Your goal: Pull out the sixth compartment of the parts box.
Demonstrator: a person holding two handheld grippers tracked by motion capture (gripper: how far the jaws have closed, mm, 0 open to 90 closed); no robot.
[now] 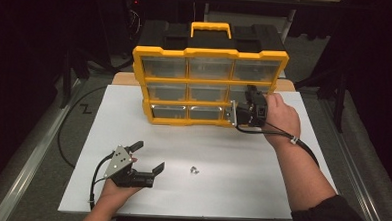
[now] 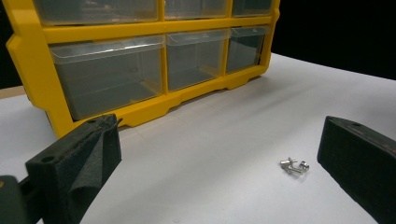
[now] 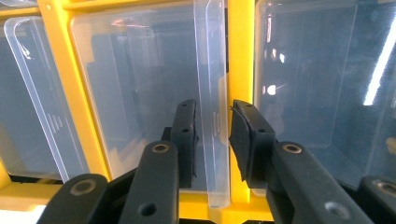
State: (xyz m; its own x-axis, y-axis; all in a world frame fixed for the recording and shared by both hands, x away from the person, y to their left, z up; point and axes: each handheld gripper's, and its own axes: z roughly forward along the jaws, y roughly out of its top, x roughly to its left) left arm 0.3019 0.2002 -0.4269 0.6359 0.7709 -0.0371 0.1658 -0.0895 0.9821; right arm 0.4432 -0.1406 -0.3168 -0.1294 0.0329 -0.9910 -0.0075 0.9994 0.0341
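Observation:
A yellow organizer (image 1: 211,53) with clear drawers stands upright at the back of the white table (image 1: 230,192). My right gripper (image 1: 241,110) is pressed up to its right column. In the right gripper view the right gripper (image 3: 212,108) has its black jaws on either side of a clear drawer's front lip (image 3: 211,51), pads against it. My left gripper (image 1: 152,155) rests low near the table's front left, its jaws wide apart and empty. A small cluster of metal screws (image 1: 195,169) lies to its right, and the screws (image 2: 294,165) sit just inside the right jaw of the left gripper (image 2: 222,128).
The organizer's black back and yellow carry handle (image 1: 211,27) rise behind the drawers. Black cables trail from both grippers. Dark floor and metal rails surround the table; bare white surface lies between the organizer (image 2: 102,32) and the screws.

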